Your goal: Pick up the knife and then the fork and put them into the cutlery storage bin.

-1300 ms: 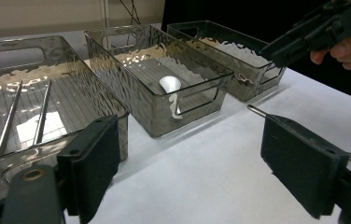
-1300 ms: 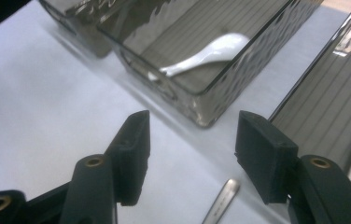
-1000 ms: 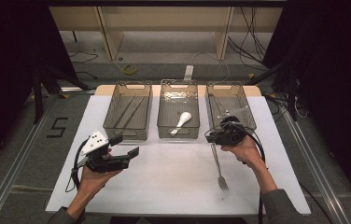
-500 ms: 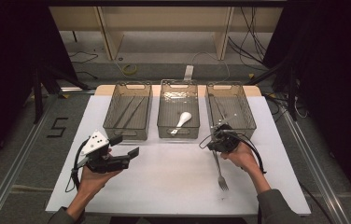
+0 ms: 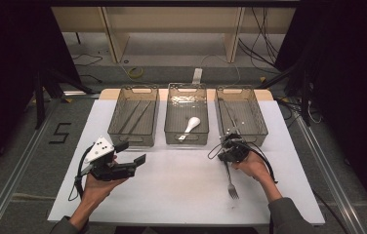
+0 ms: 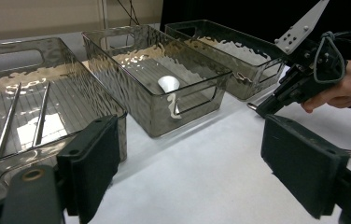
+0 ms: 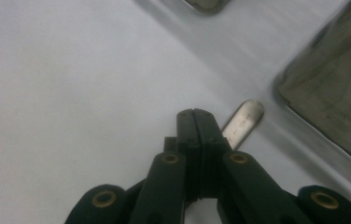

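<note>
in the high view the right gripper point(image 5: 231, 146) was down on the white tabletop point(image 5: 181, 195), just in front of the right bin point(image 5: 242, 114), at the handle end of a fork point(image 5: 231, 181) that lay flat with its tines toward the person. its jaws had just been closing. the left gripper point(image 5: 130, 158) was held above the tabletop near the left bin point(image 5: 133, 117), jaws spread with nothing between them. a white spoon point(image 5: 191, 126) lay in the middle bin point(image 5: 187, 117).

in the left gripper view the gripper's own jaws stood wide apart, and the right gripper point(image 6: 262, 108) touched down beside the right bin point(image 6: 220, 51).

in the right gripper view the jaws were clenched pad to pad, and the fork handle point(image 7: 243, 122) lay beside them on the tabletop, not between them.
</note>
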Demonstrator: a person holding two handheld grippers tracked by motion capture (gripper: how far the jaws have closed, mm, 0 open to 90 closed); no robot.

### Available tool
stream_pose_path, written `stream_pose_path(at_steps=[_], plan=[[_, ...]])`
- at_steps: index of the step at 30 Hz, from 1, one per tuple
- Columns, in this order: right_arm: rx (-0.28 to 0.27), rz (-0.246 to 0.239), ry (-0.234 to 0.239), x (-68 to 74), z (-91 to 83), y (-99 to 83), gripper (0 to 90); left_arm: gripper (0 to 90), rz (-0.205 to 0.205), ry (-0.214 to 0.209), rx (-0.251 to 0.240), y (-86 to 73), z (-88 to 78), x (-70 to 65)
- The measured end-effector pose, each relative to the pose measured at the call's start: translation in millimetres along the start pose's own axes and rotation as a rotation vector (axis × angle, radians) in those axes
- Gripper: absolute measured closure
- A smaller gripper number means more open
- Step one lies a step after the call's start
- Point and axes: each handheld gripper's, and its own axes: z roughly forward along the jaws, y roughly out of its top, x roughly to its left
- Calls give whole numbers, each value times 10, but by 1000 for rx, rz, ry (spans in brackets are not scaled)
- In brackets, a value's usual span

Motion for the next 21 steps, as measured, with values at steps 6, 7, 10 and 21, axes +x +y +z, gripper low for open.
stream_pose_path(at_steps=[6, 7, 10, 21], plan=[[17, -1, -48, -35, -31, -30, 900, 194, 2, 1, 1, 0, -4, -1], [21, 5, -51, -49, -44, -46, 900, 194, 2, 1, 1, 0, -4, -1], [23, 19, -56, -83, -70, -84, 900, 194, 0, 2, 0, -1, -3, 0], [40, 57, -58, -193, -207, -301, 900, 194, 4, 3, 1, -3, 2, -6]])
